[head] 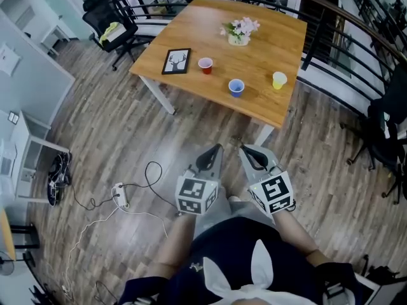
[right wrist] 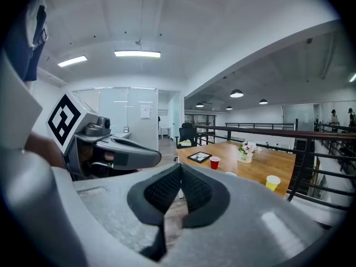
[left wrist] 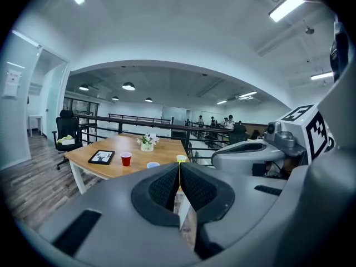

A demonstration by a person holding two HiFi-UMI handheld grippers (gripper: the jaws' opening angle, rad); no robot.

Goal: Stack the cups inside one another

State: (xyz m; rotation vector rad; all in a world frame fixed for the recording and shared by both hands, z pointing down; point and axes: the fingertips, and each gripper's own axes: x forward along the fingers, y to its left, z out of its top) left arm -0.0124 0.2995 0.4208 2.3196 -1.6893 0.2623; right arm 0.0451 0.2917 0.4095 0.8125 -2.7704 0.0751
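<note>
While I hold left gripper (head: 217, 147) and right gripper (head: 243, 148) above floor (head: 121, 122), well short of worktop (head: 191, 27), both jaws pressed together, empty; red cup (head: 205, 65), blue cup (head: 236, 88), yellow cup (head: 279, 80) stand apart on it

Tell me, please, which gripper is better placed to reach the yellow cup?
Right, probably: the yellow cup stands toward the table's right side, ahead of the right gripper; the left gripper would reach across.

three cups, red (head: 205, 65), blue (head: 236, 88), yellow (head: 279, 80), one picture frame (head: 176, 61), one flower pot (head: 239, 33), one table (head: 267, 43)
</note>
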